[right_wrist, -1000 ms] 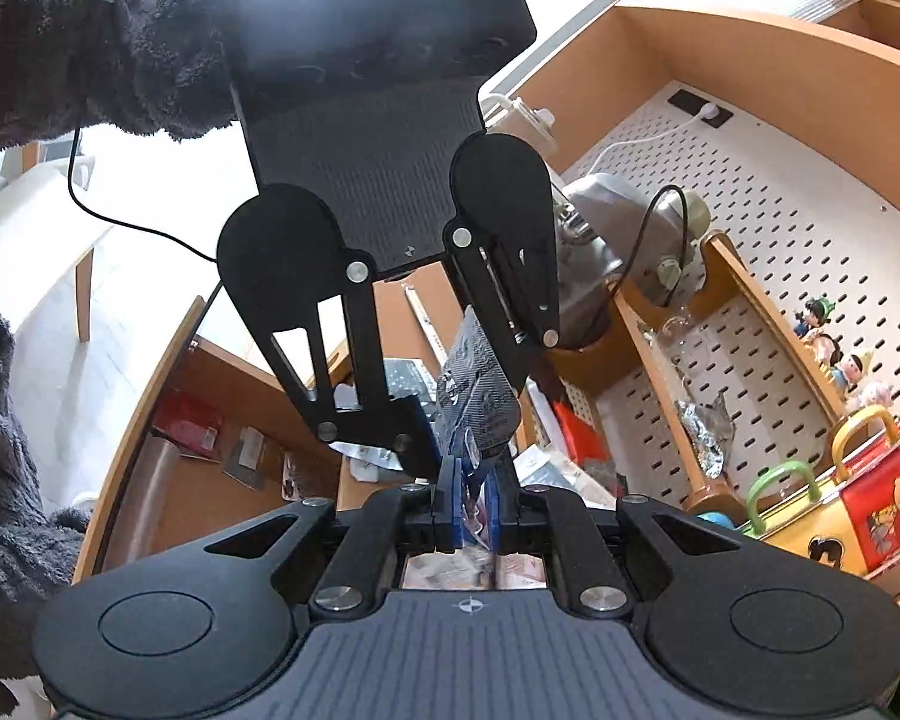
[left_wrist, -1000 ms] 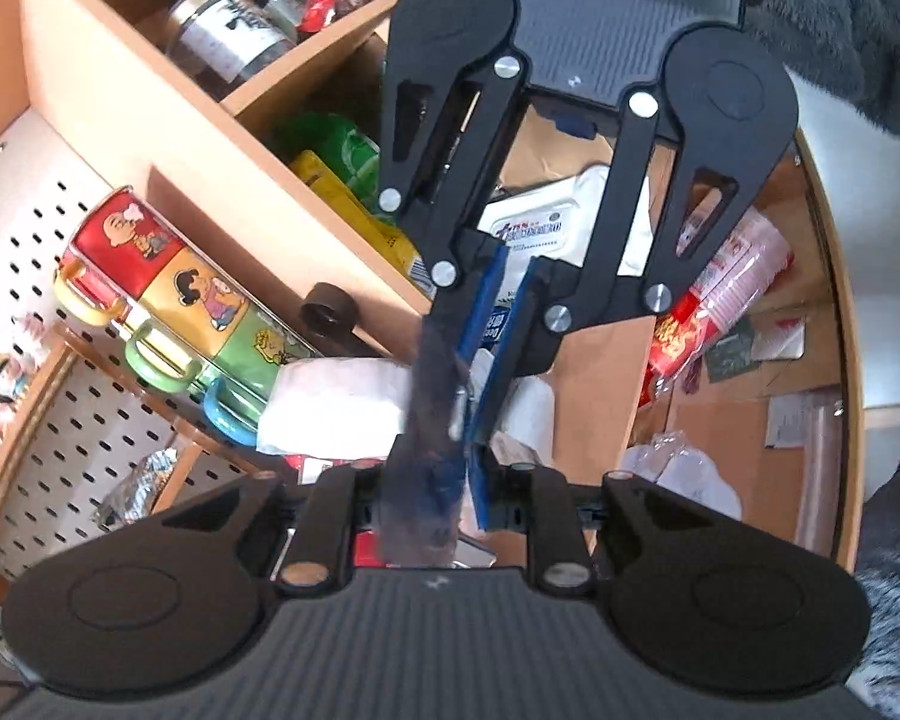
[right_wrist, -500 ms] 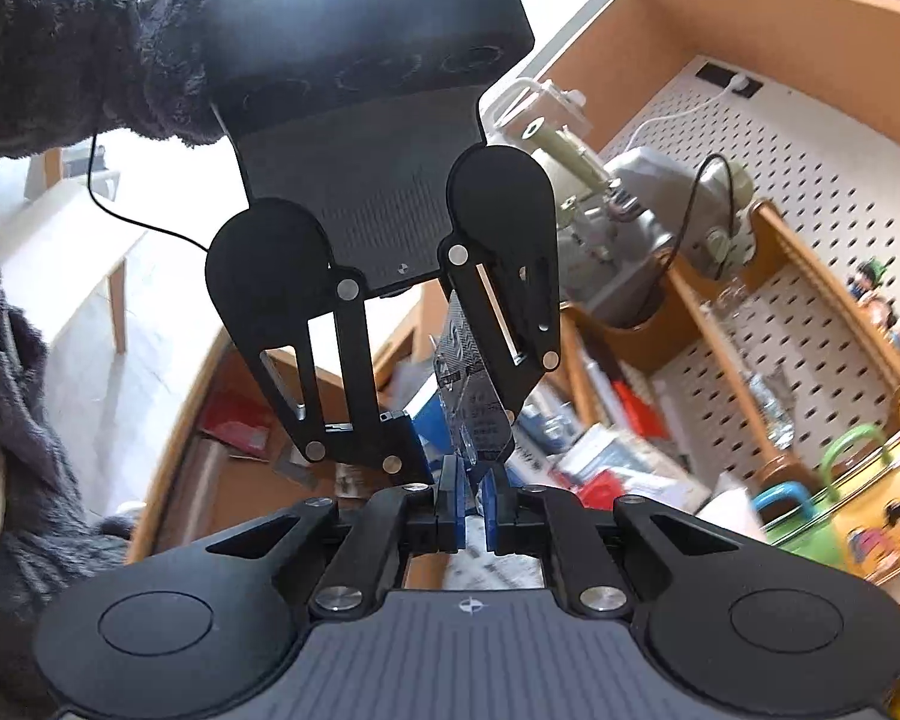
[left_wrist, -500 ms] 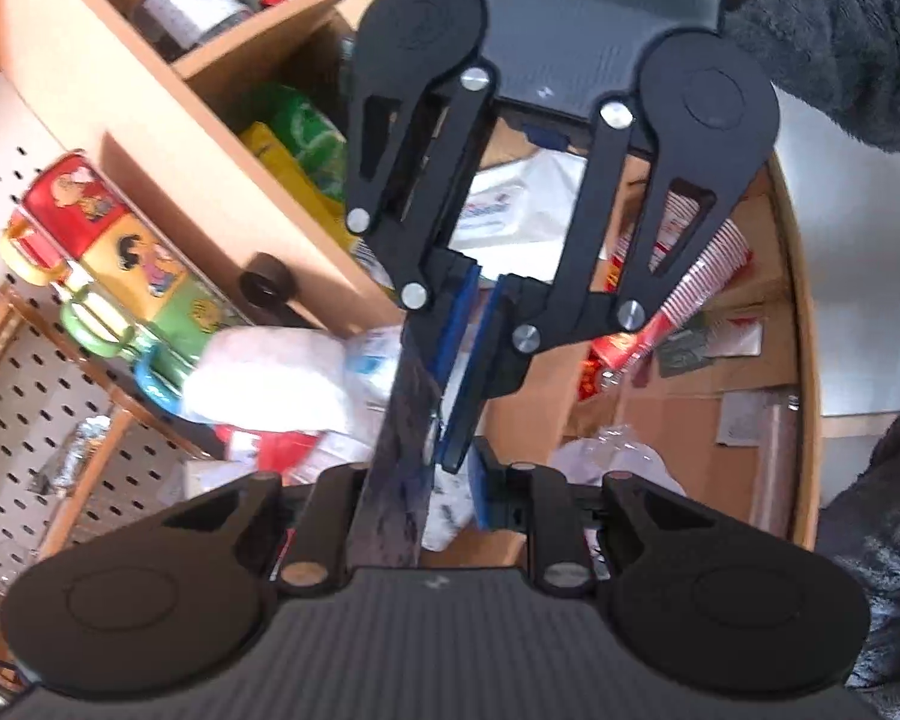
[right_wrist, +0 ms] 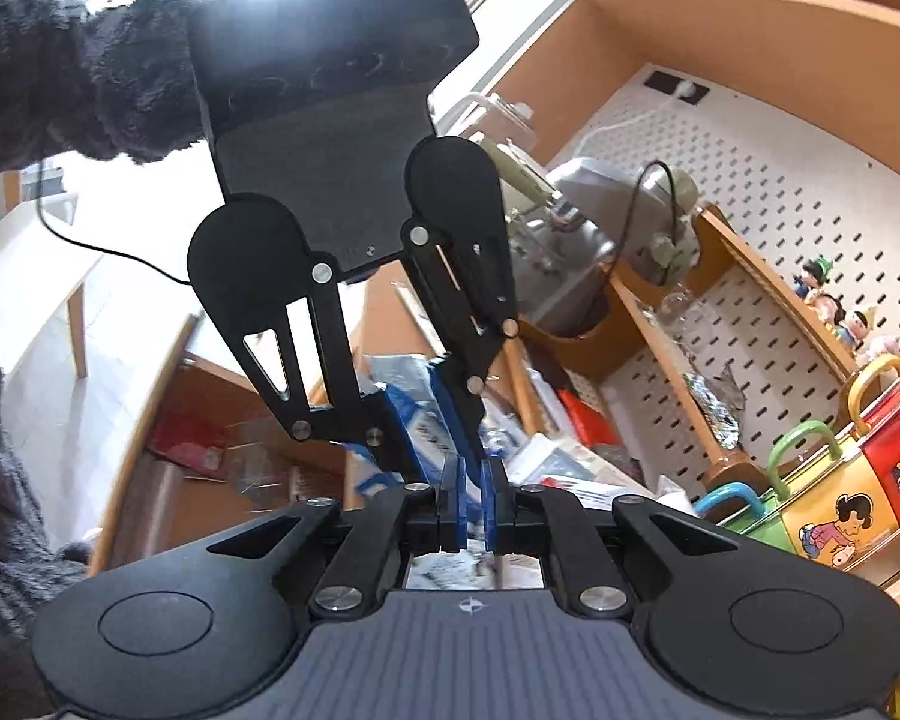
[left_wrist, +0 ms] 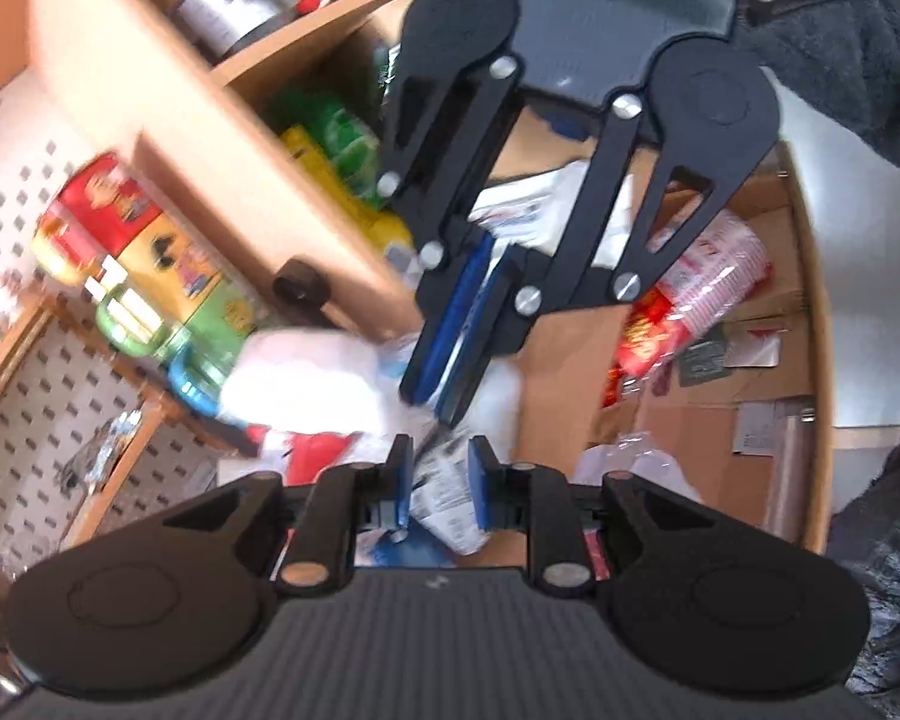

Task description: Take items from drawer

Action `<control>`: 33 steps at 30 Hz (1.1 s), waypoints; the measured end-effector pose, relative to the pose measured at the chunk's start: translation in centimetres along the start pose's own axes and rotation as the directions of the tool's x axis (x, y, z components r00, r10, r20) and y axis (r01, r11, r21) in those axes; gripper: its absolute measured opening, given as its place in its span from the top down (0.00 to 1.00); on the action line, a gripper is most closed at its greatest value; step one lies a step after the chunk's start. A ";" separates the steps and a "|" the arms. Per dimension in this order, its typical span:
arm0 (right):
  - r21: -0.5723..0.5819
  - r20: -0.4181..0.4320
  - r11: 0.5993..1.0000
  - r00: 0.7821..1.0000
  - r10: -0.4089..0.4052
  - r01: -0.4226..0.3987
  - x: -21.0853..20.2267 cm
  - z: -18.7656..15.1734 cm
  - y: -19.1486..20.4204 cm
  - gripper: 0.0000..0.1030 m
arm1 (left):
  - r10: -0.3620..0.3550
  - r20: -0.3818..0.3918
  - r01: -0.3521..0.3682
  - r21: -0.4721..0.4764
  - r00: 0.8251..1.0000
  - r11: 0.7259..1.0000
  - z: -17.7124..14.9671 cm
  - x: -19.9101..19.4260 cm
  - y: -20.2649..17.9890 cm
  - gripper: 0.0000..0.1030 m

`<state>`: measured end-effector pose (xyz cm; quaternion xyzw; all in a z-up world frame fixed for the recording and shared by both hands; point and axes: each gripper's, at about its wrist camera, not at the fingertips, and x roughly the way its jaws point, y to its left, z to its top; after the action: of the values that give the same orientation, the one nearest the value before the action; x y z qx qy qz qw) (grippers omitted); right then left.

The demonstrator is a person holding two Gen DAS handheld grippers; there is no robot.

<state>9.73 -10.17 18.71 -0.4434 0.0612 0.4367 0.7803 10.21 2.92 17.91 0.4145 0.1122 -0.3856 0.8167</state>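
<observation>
My left gripper (left_wrist: 440, 491) is open and empty above the open wooden drawer (left_wrist: 813, 300), with a white printed packet (left_wrist: 447, 489) lying below its jaws. My right gripper (left_wrist: 444, 372) hangs opposite it, tips nearly touching, pads slightly apart and empty. In the right wrist view my right gripper (right_wrist: 473, 495) has a narrow gap, with nothing between the pads. My left gripper (right_wrist: 426, 414) faces it there. The silvery packet held earlier is not between any jaws. The drawer holds a red-and-white pack (left_wrist: 690, 300), white packs (left_wrist: 306, 378) and papers.
A wooden shelf divider (left_wrist: 240, 138) with a dark knob (left_wrist: 300, 291) stands left of the drawer. Jars (left_wrist: 222, 6) and green and yellow packets (left_wrist: 342, 150) sit behind it. Cartoon tins (right_wrist: 834, 516), a pegboard (right_wrist: 768, 192) and a grey appliance (right_wrist: 606, 234) lie at the back.
Both grippers let go of the silvery packet; it dropped out from between the jaws. The left gripper's jaws spread apart. Both grippers shifted over the drawer.
</observation>
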 end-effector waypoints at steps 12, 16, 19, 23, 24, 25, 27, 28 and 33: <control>0.009 -0.065 0.988 0.986 0.153 -0.153 1.5 -2.7 2.2 0.80 | -0.058 0.000 0.058 -0.047 0.998 0.997 -2.7 0.4 1.5 0.72; 0.006 -0.120 0.968 0.961 0.251 -0.252 1.6 -4.0 4.6 0.71 | -0.164 -0.019 0.164 0.023 0.986 0.986 -3.0 -1.5 -1.6 0.48; -0.009 -0.187 0.945 0.929 0.319 -0.326 2.9 -5.4 6.1 0.70 | -0.213 -0.025 0.212 -0.024 0.977 0.977 -3.1 -1.3 -2.8 0.13; -0.023 -0.276 0.920 0.887 0.370 -0.391 4.7 -7.7 7.7 0.70 | -0.324 -0.092 0.319 -0.070 0.941 0.945 -3.3 0.8 -4.7 0.12; -0.022 -0.284 0.914 0.879 0.382 -0.404 4.9 -8.1 7.9 0.70 | -0.345 -0.119 0.337 -0.078 0.931 0.938 -3.2 1.6 -5.2 0.12; -0.022 -0.288 0.909 0.873 0.394 -0.417 5.0 -8.6 8.1 0.70 | -0.365 -0.144 0.356 -0.088 0.920 0.930 -3.2 2.5 -5.6 0.12; -0.018 -0.292 0.895 0.859 0.421 -0.445 5.1 -9.5 8.4 0.70 | -0.405 -0.176 0.385 -0.139 0.897 0.913 -3.0 4.2 -6.2 0.12; -0.012 -0.295 0.887 0.850 0.437 -0.461 5.1 -10.1 8.5 0.70 | -0.421 -0.184 0.393 -0.168 0.888 0.904 -2.9 5.0 -6.4 0.12; 0.019 -0.308 0.871 0.826 0.472 -0.490 5.5 -12.8 9.1 0.70 | -0.505 -0.178 0.448 -0.282 0.844 0.848 -1.3 8.5 -6.7 0.11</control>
<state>10.07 -14.19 2.59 -0.4987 0.2763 0.5477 0.6124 11.27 -3.08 8.84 0.3208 0.3562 -0.5076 0.7160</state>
